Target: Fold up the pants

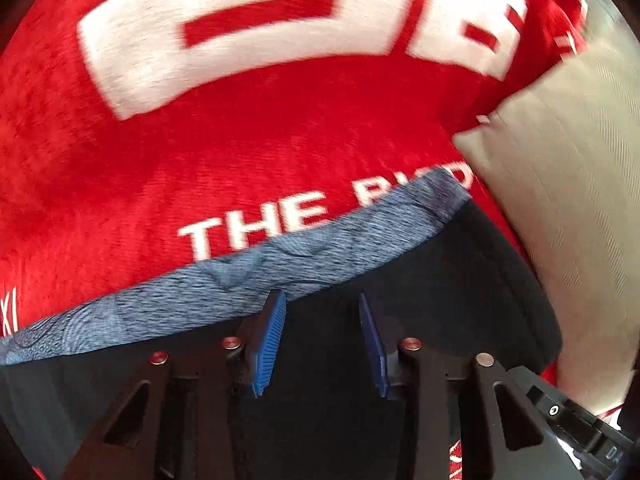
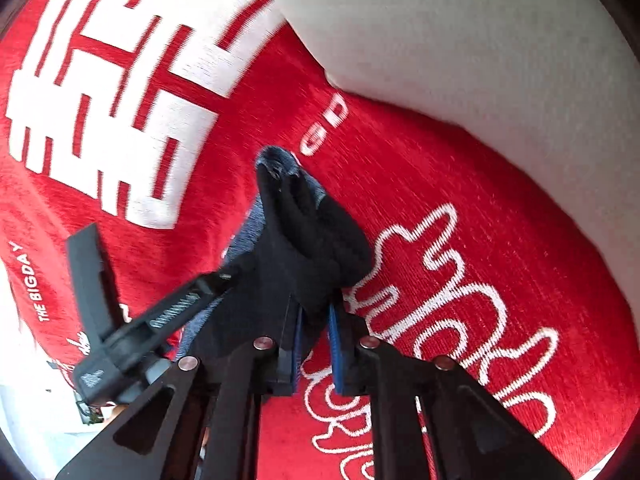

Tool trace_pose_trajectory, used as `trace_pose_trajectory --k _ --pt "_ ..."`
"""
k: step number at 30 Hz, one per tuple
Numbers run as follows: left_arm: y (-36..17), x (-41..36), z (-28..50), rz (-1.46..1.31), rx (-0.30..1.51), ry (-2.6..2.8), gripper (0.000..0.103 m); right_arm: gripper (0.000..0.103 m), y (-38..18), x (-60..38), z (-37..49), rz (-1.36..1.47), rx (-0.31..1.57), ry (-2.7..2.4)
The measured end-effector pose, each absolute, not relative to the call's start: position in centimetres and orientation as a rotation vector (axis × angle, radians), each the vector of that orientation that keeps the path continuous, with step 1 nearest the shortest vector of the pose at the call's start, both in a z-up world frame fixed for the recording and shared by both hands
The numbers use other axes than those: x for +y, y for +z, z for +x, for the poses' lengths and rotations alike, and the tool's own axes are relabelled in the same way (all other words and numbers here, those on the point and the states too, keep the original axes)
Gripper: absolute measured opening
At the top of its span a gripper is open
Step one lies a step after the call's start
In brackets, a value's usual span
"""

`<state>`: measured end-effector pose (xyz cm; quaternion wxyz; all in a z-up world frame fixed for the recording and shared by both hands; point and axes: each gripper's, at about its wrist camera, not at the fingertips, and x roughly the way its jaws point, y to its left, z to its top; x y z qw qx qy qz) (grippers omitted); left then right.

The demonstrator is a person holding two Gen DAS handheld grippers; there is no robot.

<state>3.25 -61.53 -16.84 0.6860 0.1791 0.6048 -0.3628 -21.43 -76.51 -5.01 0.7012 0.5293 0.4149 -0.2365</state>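
Note:
The dark navy pants (image 1: 400,320) with a heathered blue-grey waistband (image 1: 248,272) lie on a red blanket (image 1: 240,140). My left gripper (image 1: 322,300) is open, its blue pads (image 1: 272,336) standing apart above the dark fabric just behind the waistband. In the right wrist view my right gripper (image 2: 316,320) is shut on a bunched fold of the pants (image 2: 308,232), which rises ahead of the fingers. The left gripper's black body (image 2: 152,320) shows at the left of that view, beside the pants.
The red blanket (image 2: 440,184) carries large white characters and lettering. A pale grey pillow (image 1: 560,184) lies at the right of the pants; it also shows at the top right in the right wrist view (image 2: 460,32).

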Motion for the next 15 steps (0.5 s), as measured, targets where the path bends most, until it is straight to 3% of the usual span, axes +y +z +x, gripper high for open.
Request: trace_pose_trajectory --k 6,9,13,15 --pt "-16.7 -62.3 2.8 0.424 1.334 -0.799 0.040 0.013 -7.2 -77.4 -22.4 1.184 1.007 -0.552" --pt "-15.2 -62.7 3.9 0.425 1.316 -0.849 0.048 0.022 -4.4 -76.7 -22.1 1.033 1.008 -0.559" --pt "-13.7 -65.2 4.5 0.433 1.300 -1.008 0.048 0.034 -2.1 -76.7 -22.2 0.933 0.988 -0.567" --pt "-13.8 -66.6 4.6 0.448 1.320 -1.091 0.048 0.035 -2.1 -77.0 -22.6 0.934 0.986 -0.563"
